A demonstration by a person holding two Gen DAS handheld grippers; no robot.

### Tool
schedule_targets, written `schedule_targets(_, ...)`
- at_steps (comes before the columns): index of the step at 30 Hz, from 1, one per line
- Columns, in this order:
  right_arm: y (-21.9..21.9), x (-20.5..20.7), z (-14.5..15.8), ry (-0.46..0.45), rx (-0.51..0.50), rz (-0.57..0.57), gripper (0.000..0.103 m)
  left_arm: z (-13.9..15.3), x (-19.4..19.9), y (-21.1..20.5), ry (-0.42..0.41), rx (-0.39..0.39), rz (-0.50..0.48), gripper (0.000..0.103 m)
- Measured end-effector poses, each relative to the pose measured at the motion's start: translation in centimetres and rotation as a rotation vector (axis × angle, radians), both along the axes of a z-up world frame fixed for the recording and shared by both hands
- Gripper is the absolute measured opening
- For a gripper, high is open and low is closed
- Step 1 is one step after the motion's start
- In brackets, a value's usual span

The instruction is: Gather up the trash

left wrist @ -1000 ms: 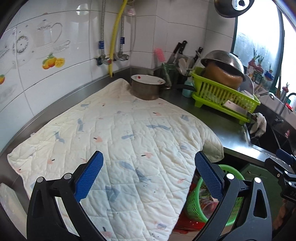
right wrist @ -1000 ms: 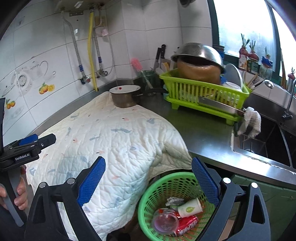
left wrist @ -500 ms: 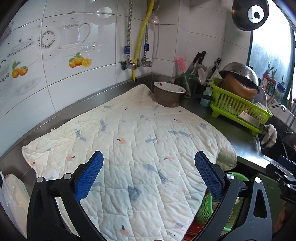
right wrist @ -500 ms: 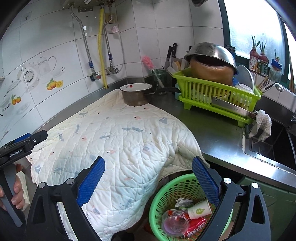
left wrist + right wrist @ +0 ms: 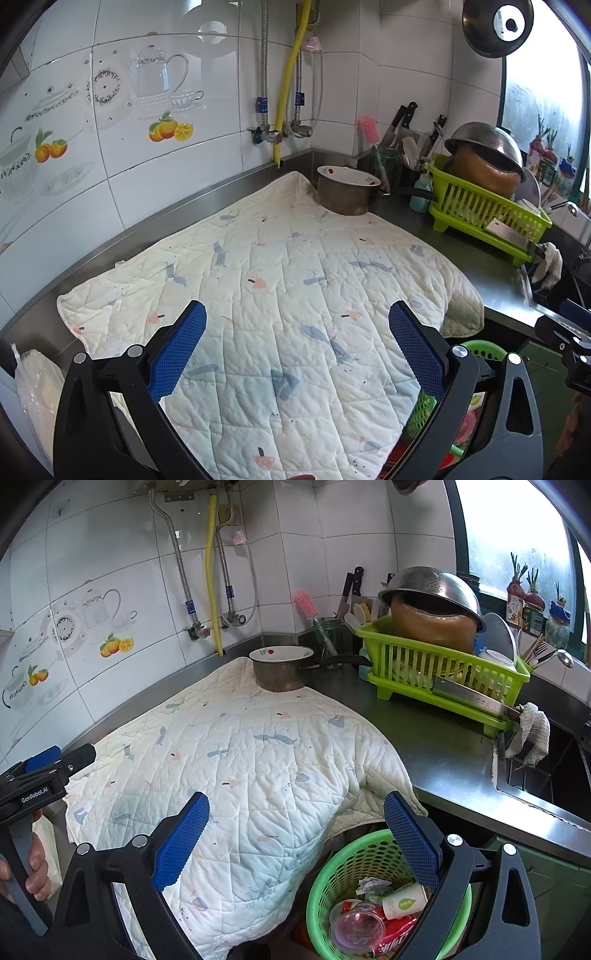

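A green mesh basket [image 5: 343,860] stands low beside the counter and holds trash: a paper cup [image 5: 404,901], a clear plastic cup [image 5: 356,928], a red can [image 5: 395,936] and crumpled paper [image 5: 371,884]. In the left wrist view only its rim [image 5: 480,349] shows past the quilt. My right gripper [image 5: 295,840] is open and empty, above the basket's left side. My left gripper [image 5: 297,349] is open and empty over the white quilted cloth [image 5: 280,291]. The left gripper also shows at the left edge of the right wrist view [image 5: 55,762].
The quilt [image 5: 236,771] covers the steel counter and hangs over its front edge. A metal pot [image 5: 347,190] stands at its far corner. A green dish rack [image 5: 443,668] with a steel bowl and a cleaver, a knife jar, and a sink [image 5: 546,771] lie to the right.
Both grippers have risen and pulled back from the basket and quilt; the left view now shows more wall and less of the basket. Both stay open.
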State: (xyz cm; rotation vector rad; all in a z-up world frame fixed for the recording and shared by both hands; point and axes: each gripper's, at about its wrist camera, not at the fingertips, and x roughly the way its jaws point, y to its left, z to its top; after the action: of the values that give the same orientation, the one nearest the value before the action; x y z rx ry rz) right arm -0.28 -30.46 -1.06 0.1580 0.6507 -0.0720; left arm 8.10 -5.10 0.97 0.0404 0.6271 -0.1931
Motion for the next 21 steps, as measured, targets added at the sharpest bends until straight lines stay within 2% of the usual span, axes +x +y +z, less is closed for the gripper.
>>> schedule_targets(12, -0.8, -0.8, 0.4, -0.021, 0.0, -0.038, 0.092, 0.4, -0.4, -1.6, -0.03, 0.029, -0.026, 0.098)
schedule_targets(21, -0.8, -1.3, 0.8, -0.036, -0.008, -0.048, 0.092, 0.8, -0.6, -1.6, -0.045, 0.042, -0.008, 0.098)
